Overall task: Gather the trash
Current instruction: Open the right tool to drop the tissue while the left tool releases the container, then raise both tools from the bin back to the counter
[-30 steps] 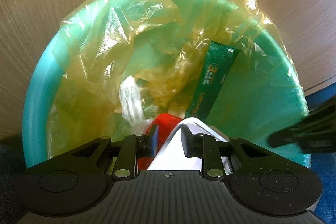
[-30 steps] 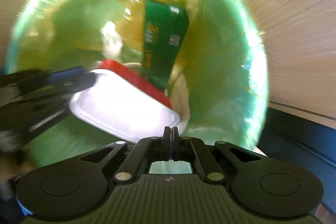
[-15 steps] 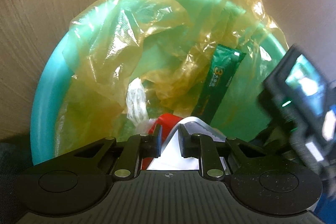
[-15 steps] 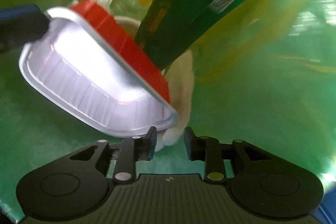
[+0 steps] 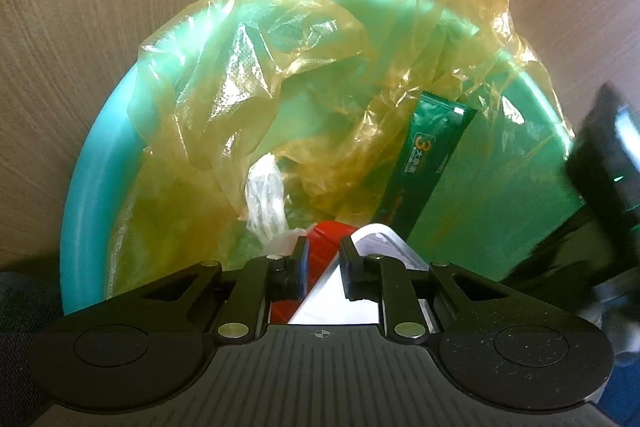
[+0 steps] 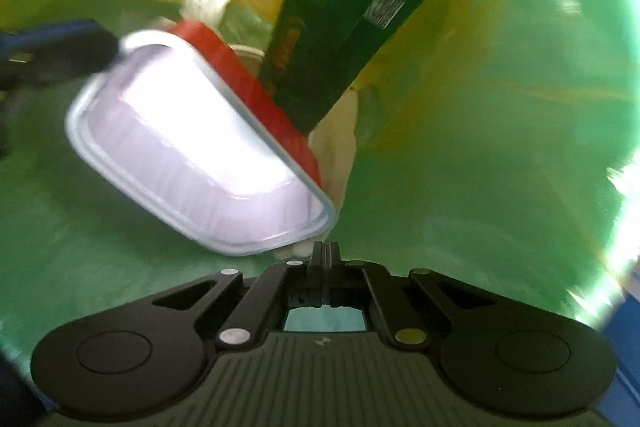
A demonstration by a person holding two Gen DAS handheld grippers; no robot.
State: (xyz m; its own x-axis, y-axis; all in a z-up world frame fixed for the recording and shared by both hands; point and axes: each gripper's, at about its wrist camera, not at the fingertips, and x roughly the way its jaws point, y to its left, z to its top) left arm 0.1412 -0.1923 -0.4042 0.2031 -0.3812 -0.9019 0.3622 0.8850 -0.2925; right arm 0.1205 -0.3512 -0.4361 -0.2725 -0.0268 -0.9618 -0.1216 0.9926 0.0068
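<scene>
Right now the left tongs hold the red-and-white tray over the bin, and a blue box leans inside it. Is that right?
Not quite: the leaning box is dark green, not blue, as the right wrist view shows. The rest stands: the left tongs grip the red-and-white tray over the bin.

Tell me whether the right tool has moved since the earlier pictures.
Yes. The right tool has gone down into the green bin: in its own view the bin's rim and the wooden wall have dropped out of sight, and the green box looms larger. Its jaws have just closed, empty.
</scene>
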